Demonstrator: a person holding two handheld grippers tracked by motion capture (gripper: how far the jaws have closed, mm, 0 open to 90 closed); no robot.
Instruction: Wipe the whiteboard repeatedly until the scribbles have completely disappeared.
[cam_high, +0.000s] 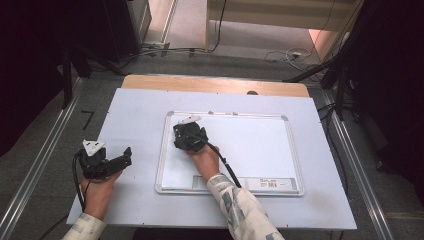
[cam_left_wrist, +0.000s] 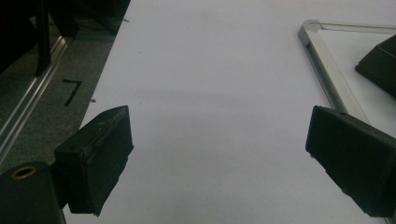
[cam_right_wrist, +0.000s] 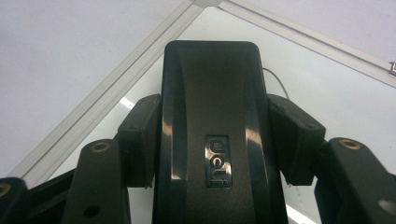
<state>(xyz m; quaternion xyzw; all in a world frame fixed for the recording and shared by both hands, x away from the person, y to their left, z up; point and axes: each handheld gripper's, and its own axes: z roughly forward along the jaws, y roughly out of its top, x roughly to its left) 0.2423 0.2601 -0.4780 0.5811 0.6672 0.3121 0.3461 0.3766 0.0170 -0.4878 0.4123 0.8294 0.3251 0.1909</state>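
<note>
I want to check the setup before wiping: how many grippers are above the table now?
2. The left gripper, fingers open, is over the white table sheet. The right gripper, holding a black plastic eraser, is on the silver-framed whiteboard.

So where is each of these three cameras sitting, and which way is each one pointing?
High view: above the table, looking down on the whiteboard; both forearms and hands show.
Left gripper view: on the left tool, looking along the table; its open jaws show.
Right gripper view: on the right tool, looking down at the board's corner; its jaws clamp a black eraser.
All three show the whiteboard's metal frame.
</note>
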